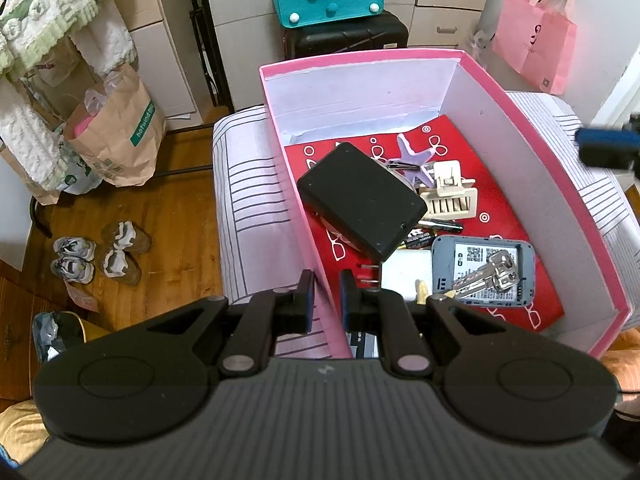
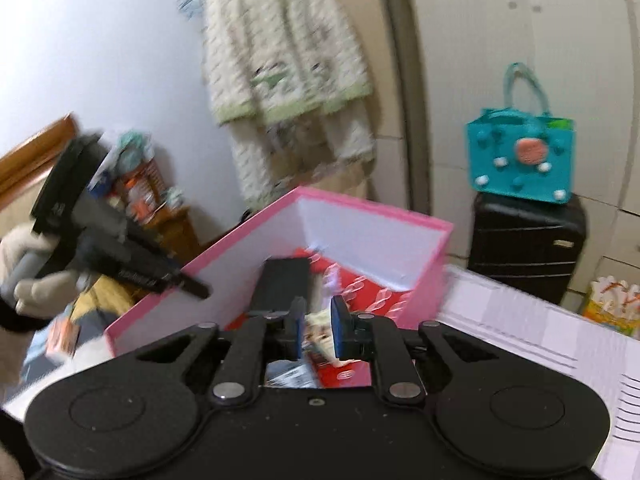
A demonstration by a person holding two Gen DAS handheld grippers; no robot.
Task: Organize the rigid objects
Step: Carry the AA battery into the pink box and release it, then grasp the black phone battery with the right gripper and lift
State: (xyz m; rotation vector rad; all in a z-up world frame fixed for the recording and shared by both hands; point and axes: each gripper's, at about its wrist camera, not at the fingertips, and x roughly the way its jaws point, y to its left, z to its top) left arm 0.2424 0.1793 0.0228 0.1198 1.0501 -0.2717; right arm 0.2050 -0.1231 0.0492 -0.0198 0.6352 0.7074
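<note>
A pink box (image 1: 548,160) lined with red paper sits on a striped bed cover (image 1: 248,200). Inside lie a black case (image 1: 362,204), a purple starfish (image 1: 416,156), a beige clip (image 1: 450,192), batteries (image 1: 434,232), a white plug (image 1: 404,276) and a grey device (image 1: 482,272) with a key (image 1: 490,276) on it. My left gripper (image 1: 326,294) is shut on the box's near-left wall, and the right wrist view shows it (image 2: 192,286) in a white-gloved hand (image 2: 28,264). My right gripper (image 2: 318,330) hovers above the box's near corner, blurred, pads apart, nothing between them.
A black suitcase (image 2: 524,240) with a teal felt bag (image 2: 520,160) on top stands behind the box. A pink paper bag (image 1: 536,52) hangs at the right. On the wooden floor to the left are a brown paper bag (image 1: 120,136) and shoes (image 1: 100,256).
</note>
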